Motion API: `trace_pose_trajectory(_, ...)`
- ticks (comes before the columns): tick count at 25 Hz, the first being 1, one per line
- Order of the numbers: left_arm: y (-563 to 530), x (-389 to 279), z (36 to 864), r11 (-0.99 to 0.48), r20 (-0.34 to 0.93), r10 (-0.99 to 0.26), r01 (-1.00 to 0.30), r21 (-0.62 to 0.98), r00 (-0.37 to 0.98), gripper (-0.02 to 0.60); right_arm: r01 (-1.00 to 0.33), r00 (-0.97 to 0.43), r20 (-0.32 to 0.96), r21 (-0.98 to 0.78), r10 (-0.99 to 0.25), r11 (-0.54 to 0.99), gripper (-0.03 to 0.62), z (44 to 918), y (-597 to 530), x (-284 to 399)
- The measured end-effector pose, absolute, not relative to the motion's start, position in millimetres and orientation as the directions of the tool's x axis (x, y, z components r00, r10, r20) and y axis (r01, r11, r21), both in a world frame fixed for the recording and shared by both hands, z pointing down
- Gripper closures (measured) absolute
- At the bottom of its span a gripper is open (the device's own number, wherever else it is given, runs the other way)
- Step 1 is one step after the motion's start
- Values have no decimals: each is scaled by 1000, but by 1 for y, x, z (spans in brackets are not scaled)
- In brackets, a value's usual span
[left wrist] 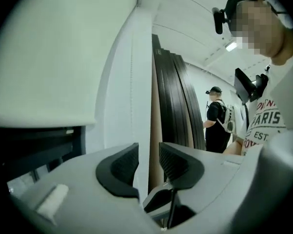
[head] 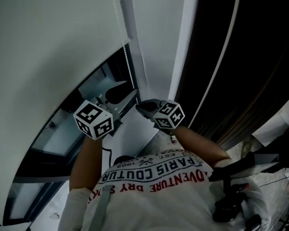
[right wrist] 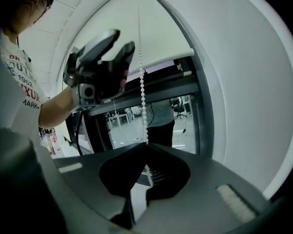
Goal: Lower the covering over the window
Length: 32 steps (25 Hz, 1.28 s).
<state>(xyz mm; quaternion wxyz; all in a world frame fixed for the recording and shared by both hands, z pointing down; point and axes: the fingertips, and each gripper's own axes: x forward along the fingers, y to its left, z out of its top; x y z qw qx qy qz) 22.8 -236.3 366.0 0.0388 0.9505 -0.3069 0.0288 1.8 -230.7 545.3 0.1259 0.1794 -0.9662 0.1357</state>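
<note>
Right tongs (right wrist: pixel 146 147) clamp the bead chain (right wrist: pixel 142 89), apparently anchoring the part-lowered blind (right wrist: pixel 161 33); left tongs (left wrist: pixel 148 154) gape empty higher up, seemingly poised for a fresh grip.

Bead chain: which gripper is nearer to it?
Right. The right gripper is shut on the bead chain; the left gripper, open, is beside it higher up.

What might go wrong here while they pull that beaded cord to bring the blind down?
The right gripper alone pinches the thin bead chain; the beads might slip through its pads. The left gripper is open higher up beside the chain, so closing there could miss it. The blind is only partway down; a skewed tug may jam it.
</note>
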Motion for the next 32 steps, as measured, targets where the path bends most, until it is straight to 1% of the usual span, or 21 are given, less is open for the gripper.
trace_pose_trajectory(2, -234, 36, 352, -828, 71, -556, -559, 35, 828, 442, -382, -904, 292, -220, -313, 898, 588, 545, -230, 2)
trace_pose_trajectory(5, -238, 43, 342, -818, 71, -573, -575, 8, 816, 449, -377, -905, 293, -218, -308, 900, 588, 545, -228, 0)
trace_pose_trajectory(6, -239, 43, 340, -812, 67, -582, -584, 6, 810, 497, -375, -906, 292, -218, -307, 901, 588, 546, -228, 0)
trace_pose_trajectory(7, -239, 43, 340, -808, 64, -588, -590, 9, 806, 575, -375, -906, 292, -218, -306, 901, 588, 546, -228, 0)
trace_pose_trajectory(12, -233, 50, 364, -819, 132, -569, -574, -6, 812, 577, -384, -904, 290, -228, -314, 895, 588, 551, -227, 2)
trace_pose_trajectory(16, -230, 52, 379, -820, 161, -565, -572, 1, 809, 577, -387, -903, 289, -228, -318, 893, 588, 551, -227, 2)
trace_pose_trajectory(18, -232, 44, 376, -800, 146, -596, -600, -18, 789, 577, -389, -903, 286, -229, -320, 892, 588, 551, -227, 1)
trace_pose_trajectory(22, -242, 17, 356, -731, 57, -682, -683, -6, 729, 575, -394, -902, 282, -230, -327, 890, 588, 549, -228, 1)
trace_pose_trajectory(24, -248, 10, 351, -717, 45, -696, -697, 14, 716, 507, -393, -903, 278, -231, -327, 890, 588, 547, -229, 1)
trace_pose_trajectory(26, -251, 11, 352, -719, 53, -693, -695, 26, 719, 474, -388, -906, 275, -231, -322, 892, 588, 547, -227, 0)
trace_pose_trajectory(29, -257, 15, 354, -710, 81, -699, -703, 32, 710, 479, -378, -909, 273, -228, -314, 897, 588, 546, -223, -3)
trace_pose_trajectory(30, -259, 15, 354, -707, 85, -702, -707, 37, 707, 535, -377, -910, 272, -228, -313, 898, 588, 545, -223, -4)
trace_pose_trajectory(31, -260, 15, 354, -707, 83, -702, -706, 47, 708, 573, -376, -911, 270, -228, -313, 898, 588, 544, -223, -4)
trace_pose_trajectory(32, -259, 14, 353, -710, 77, -698, -702, 58, 712, 574, -376, -911, 267, -230, -313, 898, 588, 543, -223, -4)
